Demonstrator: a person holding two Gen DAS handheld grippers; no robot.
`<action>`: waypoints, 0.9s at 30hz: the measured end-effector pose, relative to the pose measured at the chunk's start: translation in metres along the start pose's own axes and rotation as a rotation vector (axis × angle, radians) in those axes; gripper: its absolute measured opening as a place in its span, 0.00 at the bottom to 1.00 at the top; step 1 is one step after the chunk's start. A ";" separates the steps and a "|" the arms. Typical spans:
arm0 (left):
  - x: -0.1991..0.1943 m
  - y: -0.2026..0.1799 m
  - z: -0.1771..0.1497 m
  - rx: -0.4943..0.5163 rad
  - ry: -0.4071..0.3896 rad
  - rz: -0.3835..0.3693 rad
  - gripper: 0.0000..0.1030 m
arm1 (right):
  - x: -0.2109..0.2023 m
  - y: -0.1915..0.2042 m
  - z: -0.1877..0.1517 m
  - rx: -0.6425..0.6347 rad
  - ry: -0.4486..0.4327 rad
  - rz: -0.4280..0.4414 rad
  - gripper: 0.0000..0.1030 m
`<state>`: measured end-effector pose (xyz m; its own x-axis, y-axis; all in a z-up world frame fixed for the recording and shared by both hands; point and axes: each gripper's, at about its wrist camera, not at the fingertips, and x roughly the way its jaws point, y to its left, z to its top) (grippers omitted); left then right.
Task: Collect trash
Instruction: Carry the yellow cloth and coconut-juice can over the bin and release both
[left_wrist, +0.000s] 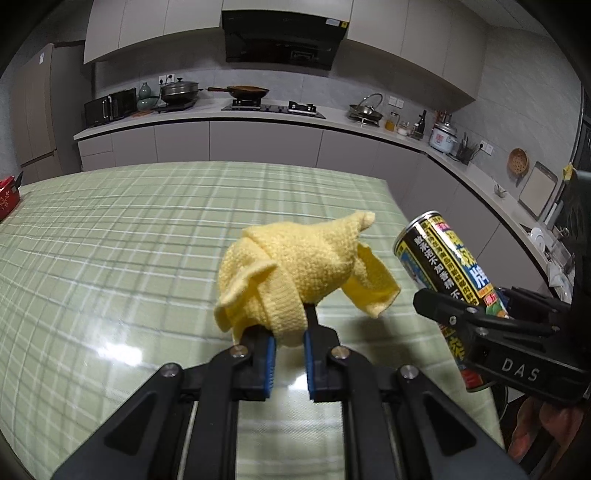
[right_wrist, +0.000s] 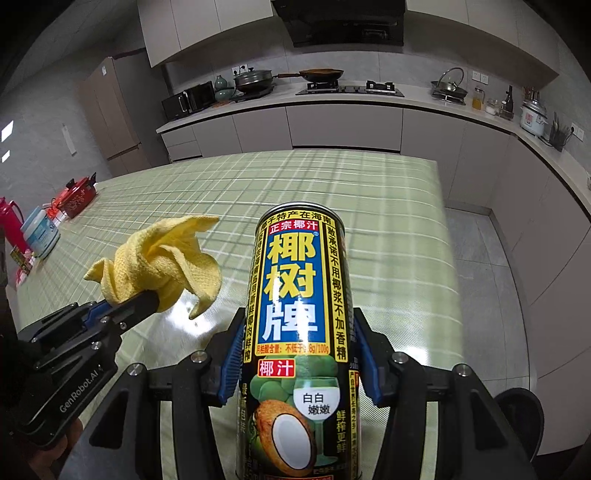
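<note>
While the left gripper pinches a yellow cloth tight and the right gripper clamps a can, both above the surface, carrying seems underway; next, find a bin.

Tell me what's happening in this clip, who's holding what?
A person is clearing a table with a checked green cloth, using one hand-held gripper in each hand. The left hand-held gripper is shut on a crumpled yellow cloth; the right hand-held gripper grips a tall drink can. Both items are lifted clear of the tabletop.
</note>
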<state>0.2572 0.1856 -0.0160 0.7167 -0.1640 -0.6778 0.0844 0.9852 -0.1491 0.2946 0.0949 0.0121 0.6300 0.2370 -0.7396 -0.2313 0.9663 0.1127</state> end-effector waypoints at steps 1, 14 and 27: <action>-0.003 -0.010 -0.002 0.001 -0.002 0.002 0.13 | -0.006 -0.007 -0.003 0.001 -0.002 0.002 0.53; -0.017 -0.134 -0.028 0.045 -0.016 -0.048 0.13 | -0.099 -0.135 -0.047 0.035 -0.044 -0.051 0.53; 0.013 -0.254 -0.076 0.090 0.064 -0.104 0.13 | -0.128 -0.287 -0.112 0.096 0.021 -0.117 0.53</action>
<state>0.1921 -0.0703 -0.0414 0.6557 -0.2657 -0.7067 0.2198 0.9627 -0.1581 0.1973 -0.2240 -0.0004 0.6324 0.1207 -0.7652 -0.0843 0.9926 0.0869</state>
